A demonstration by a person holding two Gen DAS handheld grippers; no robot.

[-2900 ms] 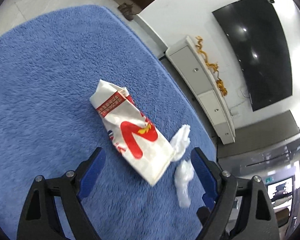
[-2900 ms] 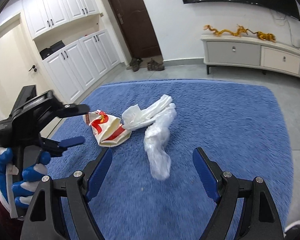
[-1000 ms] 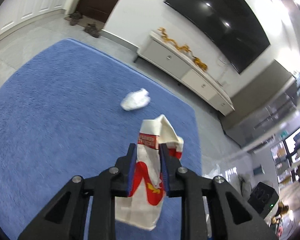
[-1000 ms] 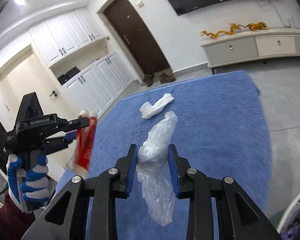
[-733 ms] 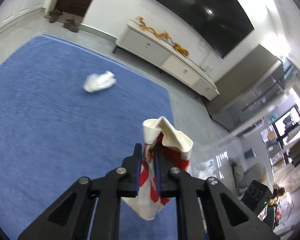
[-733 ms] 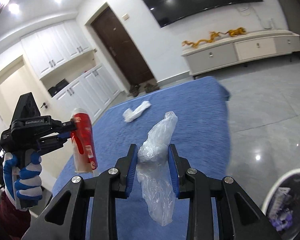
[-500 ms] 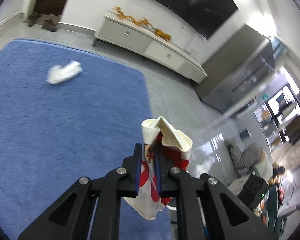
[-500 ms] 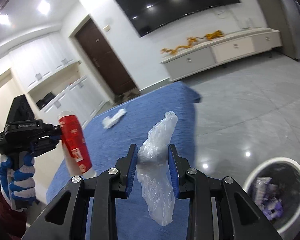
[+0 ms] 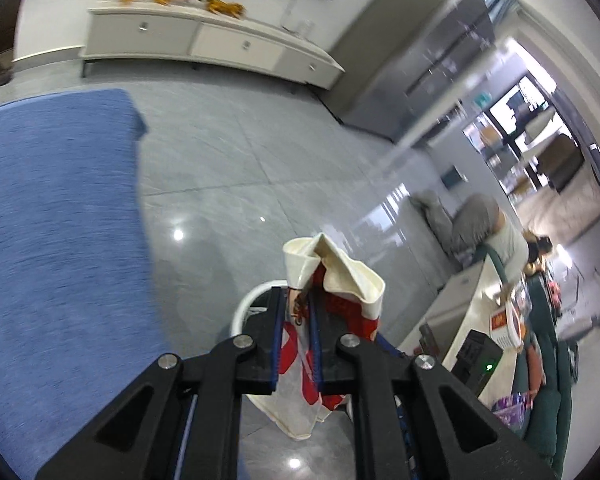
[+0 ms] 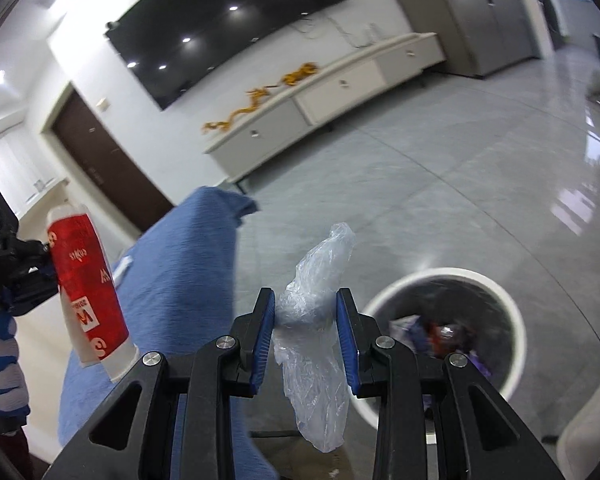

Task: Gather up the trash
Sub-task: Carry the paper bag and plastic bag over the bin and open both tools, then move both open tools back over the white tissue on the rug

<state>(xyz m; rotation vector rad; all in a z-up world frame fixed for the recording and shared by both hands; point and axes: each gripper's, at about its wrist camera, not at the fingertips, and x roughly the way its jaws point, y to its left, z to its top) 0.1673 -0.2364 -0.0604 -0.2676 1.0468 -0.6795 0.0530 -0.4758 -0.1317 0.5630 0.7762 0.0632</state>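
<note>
- The left gripper [image 9: 298, 316] is clenched on a red-and-white paper bag [image 9: 332, 280]; the bag's crumpled top sticks up past the fingertips and its lower end hangs below them.
- In the left wrist view, a white bin rim [image 9: 246, 304] shows just behind the left finger, mostly hidden by the gripper and bag.
- In the right wrist view the same bag [image 10: 86, 280] hangs off the floor at the left edge, held by the left gripper [image 10: 40, 264], above the blue rug [image 10: 180, 280].
- The right gripper [image 10: 305, 312] grasps a clear plastic bag [image 10: 312, 312]; the film bunches between the blue pads, rises above them and trails down below.
- The bin [image 10: 440, 276] stands on the grey tile floor [image 10: 440, 184] just right of the right gripper; it is round, white-rimmed, dark-lined, with blurred purple and red trash inside.
- The plastic bag is beside the bin's left rim, not over its opening.
- A small white scrap [image 10: 125, 265] lies on the rug behind the paper bag.
- A white cabinet [image 10: 320, 96] runs along the far wall under a dark TV [image 10: 220, 20].
</note>
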